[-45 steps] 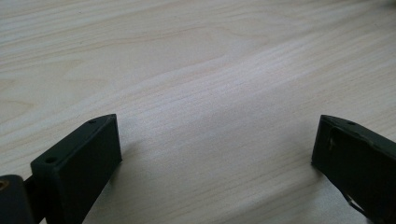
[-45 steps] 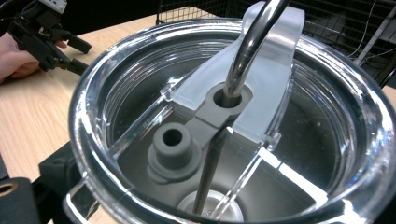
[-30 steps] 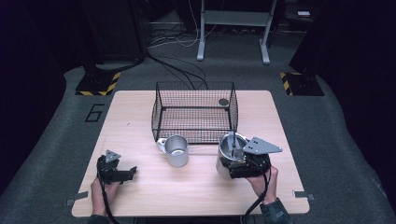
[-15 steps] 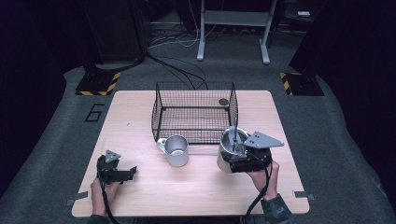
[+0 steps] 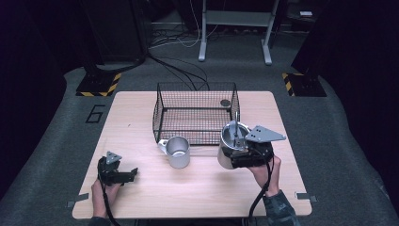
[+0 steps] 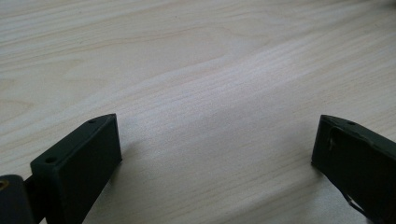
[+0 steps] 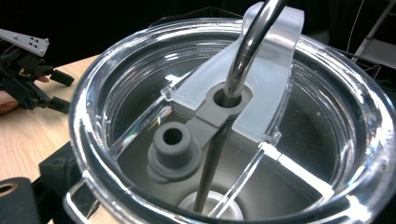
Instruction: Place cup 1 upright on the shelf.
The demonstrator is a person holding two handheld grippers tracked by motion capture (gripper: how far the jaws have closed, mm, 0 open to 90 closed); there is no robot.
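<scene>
Steel tumbler (image 5: 230,148) in right gripper's (image 5: 244,153) clamped jaws; left gripper (image 5: 123,175) agape

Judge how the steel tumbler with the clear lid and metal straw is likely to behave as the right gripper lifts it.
The steel tumbler looks rigid, so it should not deform. Its polished wall may be slippery between the jaws of the right gripper. The clear lid shows nothing inside, so it is probably light. The metal straw stands loosely in its hole and may rattle or shift when tilted.
</scene>
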